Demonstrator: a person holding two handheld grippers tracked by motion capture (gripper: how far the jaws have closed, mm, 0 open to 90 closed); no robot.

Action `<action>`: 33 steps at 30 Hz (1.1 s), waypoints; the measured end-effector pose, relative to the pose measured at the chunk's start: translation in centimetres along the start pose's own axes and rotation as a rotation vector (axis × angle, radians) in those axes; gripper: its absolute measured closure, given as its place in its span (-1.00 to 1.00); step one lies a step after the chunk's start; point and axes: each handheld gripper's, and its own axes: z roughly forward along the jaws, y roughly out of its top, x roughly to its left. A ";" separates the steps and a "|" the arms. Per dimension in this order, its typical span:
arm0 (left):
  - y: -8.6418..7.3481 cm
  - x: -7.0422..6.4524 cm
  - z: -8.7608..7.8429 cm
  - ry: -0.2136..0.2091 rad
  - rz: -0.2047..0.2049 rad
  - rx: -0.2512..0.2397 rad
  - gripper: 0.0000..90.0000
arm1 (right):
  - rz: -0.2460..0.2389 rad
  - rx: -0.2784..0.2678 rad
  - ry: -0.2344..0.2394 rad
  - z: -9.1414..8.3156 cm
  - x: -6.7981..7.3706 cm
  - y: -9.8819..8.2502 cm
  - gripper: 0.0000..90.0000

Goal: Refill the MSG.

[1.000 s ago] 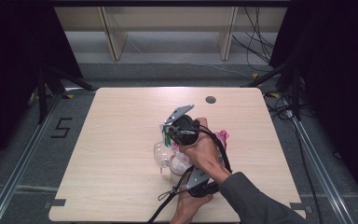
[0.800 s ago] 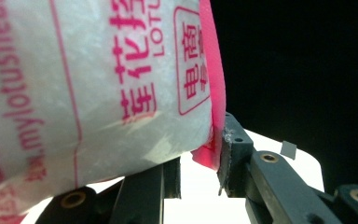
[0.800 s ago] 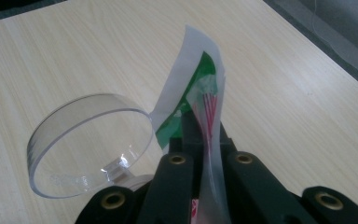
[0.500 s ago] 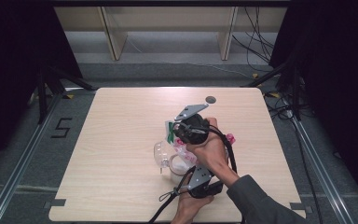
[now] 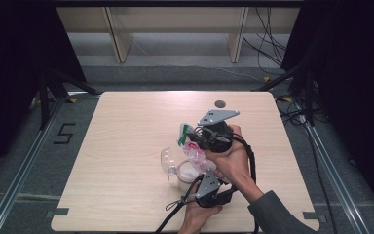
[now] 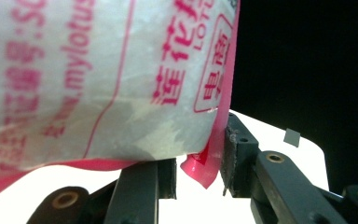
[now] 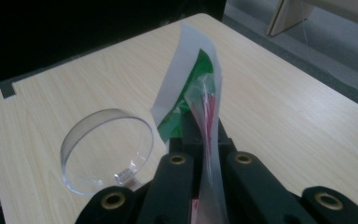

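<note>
The right gripper (image 5: pixel 195 138) has its jaws fully closed on the top edge of a plastic bag (image 5: pixel 197 155); in the right gripper view the two black jaws meet with the bag's clear film and its red seam pinched between them (image 7: pixel 205 140), and a green-and-white flap of the bag (image 7: pixel 189 84) stands upright just beyond the jaw tips. Below and to one side of this gripper, a clear round lid (image 7: pixel 105 151) rests on the wooden table (image 7: pixel 279 107). The left gripper (image 5: pixel 205 181) sits directly beneath the bag, jaws partly apart and just now opening further; in the left gripper view the bag's pink bottom corner (image 6: pixel 203 165) hangs in the gap between the jaws, lying against the right-hand jaw, while the white, red-printed body of the bag (image 6: pixel 98 79) bulges above them. A white bowl (image 5: pixel 186 170) stands beside the left gripper, under the bag.
</note>
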 end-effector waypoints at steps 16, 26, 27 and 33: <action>-0.2 0.3 -0.7 0.031 0.018 0.031 0.43 | 0.117 -0.201 0.021 -4.5 -1.0 -2.3 1.00; 0.0 0.3 -1.3 0.047 0.021 0.054 0.31 | 0.159 -0.305 0.039 -6.4 -1.6 -3.7 1.00; 0.0 0.3 -1.3 0.047 0.021 0.054 0.31 | 0.159 -0.305 0.039 -6.4 -1.6 -3.7 1.00; 0.1 0.3 -1.7 0.055 0.009 0.063 0.17 | 0.186 -0.344 0.039 -7.2 -2.0 -4.5 1.00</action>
